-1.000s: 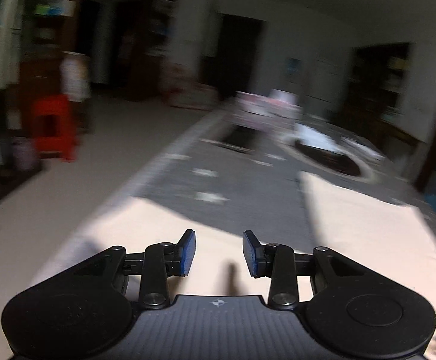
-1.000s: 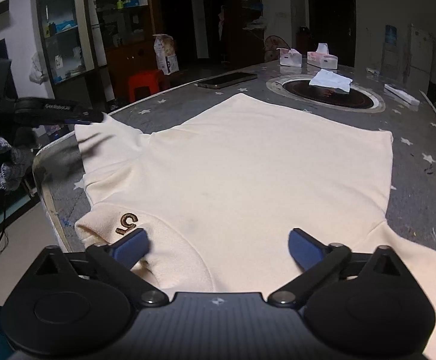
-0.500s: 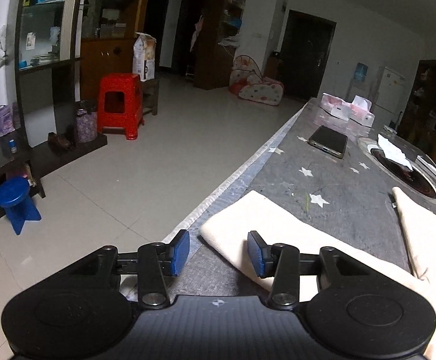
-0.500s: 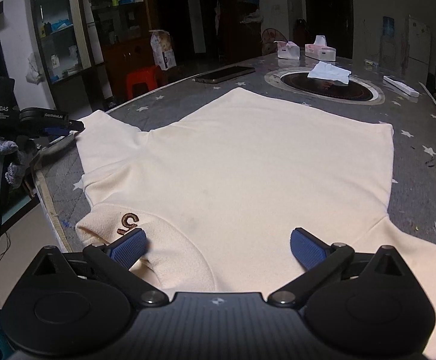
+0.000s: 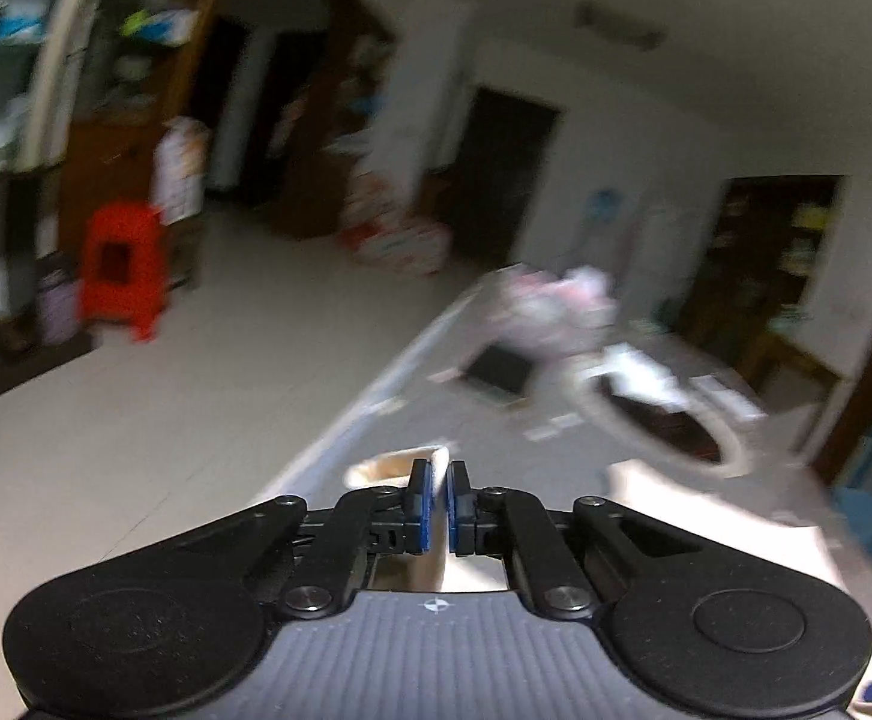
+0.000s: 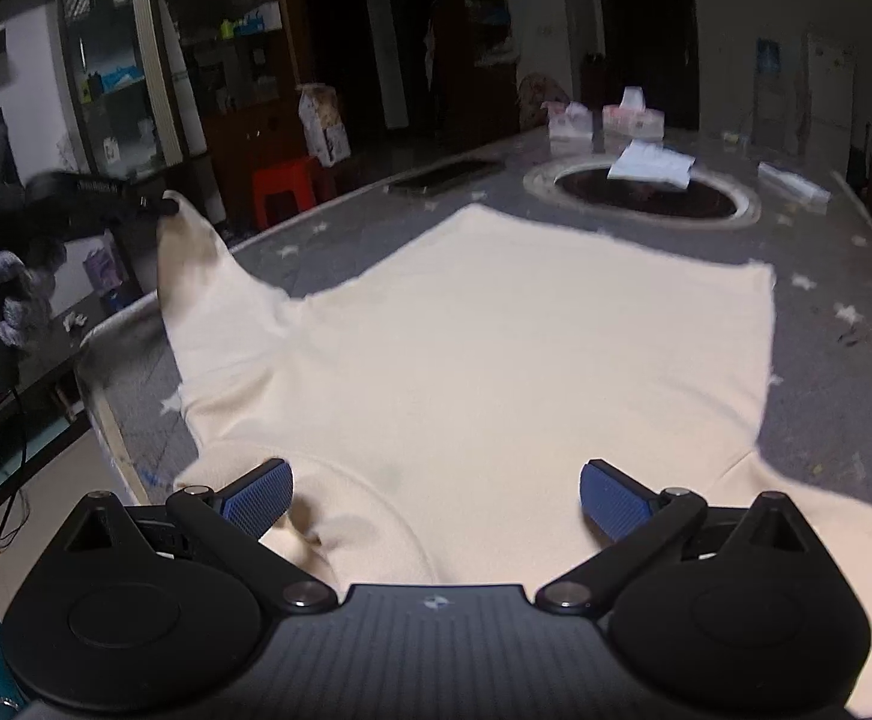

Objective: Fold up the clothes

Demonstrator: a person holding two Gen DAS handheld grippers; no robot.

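A cream shirt point(image 6: 496, 348) lies spread flat on the grey star-patterned table point(image 6: 826, 360). Its left sleeve point(image 6: 195, 264) is lifted off the table, pinched at the tip by my left gripper point(image 6: 162, 204). In the blurred left wrist view that gripper point(image 5: 437, 480) is shut, with a cream fold of the sleeve point(image 5: 387, 468) between its blue pads. My right gripper point(image 6: 436, 492) hovers wide open over the near edge of the shirt by the collar, with nothing clamped between its fingers.
A phone point(image 6: 448, 174), tissue packs point(image 6: 634, 117) and a round inset with paper on it point(image 6: 646, 195) sit at the table's far end. A red stool point(image 6: 285, 186) stands on the floor to the left. A gloved hand point(image 6: 3, 294) holds the left gripper.
My left gripper has shut on the sleeve tip and lifted it off the table. The right gripper has stayed open in nearly the same place.
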